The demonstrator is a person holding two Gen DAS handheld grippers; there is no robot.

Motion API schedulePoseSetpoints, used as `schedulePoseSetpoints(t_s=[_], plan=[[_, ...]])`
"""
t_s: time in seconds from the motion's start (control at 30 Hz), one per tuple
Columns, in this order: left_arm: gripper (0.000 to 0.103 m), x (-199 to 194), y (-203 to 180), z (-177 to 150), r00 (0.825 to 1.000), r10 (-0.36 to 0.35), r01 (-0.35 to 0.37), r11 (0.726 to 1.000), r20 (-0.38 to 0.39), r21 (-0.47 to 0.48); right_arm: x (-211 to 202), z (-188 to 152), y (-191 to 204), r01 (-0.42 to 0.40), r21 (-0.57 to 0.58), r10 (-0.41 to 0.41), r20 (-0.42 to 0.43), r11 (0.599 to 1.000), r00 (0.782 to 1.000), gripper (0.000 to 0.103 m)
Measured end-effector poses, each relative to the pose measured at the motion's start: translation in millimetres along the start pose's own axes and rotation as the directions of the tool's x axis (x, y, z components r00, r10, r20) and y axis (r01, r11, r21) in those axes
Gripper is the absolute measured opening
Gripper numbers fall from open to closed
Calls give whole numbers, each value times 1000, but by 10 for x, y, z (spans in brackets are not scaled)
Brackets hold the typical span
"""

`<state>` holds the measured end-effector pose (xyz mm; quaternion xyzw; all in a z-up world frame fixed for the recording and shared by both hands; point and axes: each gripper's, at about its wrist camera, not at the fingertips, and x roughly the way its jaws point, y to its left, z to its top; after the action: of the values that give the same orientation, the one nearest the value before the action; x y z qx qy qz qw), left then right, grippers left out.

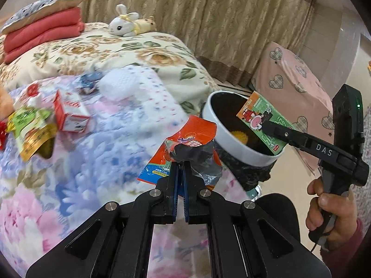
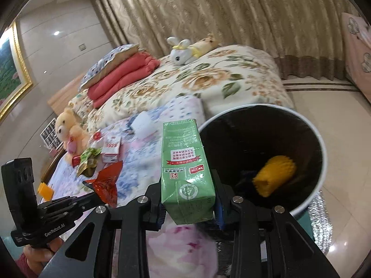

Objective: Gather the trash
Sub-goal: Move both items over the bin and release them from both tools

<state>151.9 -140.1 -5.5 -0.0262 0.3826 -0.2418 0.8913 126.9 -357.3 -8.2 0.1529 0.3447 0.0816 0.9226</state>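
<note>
My left gripper is shut on a crumpled red snack wrapper, held above the flowered bedspread beside the bin. The white bin has a black liner and stands off the bed's corner. A yellow ribbed object lies inside the bin. My right gripper is shut on a green drink carton. In the left wrist view the carton hangs over the bin's mouth. More trash lies on the bed: a red-and-white carton, a green and gold pouch, a white tissue.
A plush rabbit and folded red blankets rest on the far part of the bed. A teddy bear sits at its left edge. Curtains hang behind, pink covered furniture stands to the right, and tiled floor surrounds the bin.
</note>
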Motion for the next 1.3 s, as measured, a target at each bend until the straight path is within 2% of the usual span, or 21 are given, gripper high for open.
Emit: schedulePoseSetpoints(t_s=[0.2,0.67,1.3], plan=[[3,130,-208,111,1000,-20,20,999,-7,40,-67,13,-231,38,35,-39,11,999,999,33],[3,381,-585,339,999,-44,46,993,-20,108,-116,66,-542,69,74,-70,15,995,997,33],[3,756,-913,542,996,-74,82,985,-56,153,-18,130,-779,87,109,-86,-15,990,996,33]])
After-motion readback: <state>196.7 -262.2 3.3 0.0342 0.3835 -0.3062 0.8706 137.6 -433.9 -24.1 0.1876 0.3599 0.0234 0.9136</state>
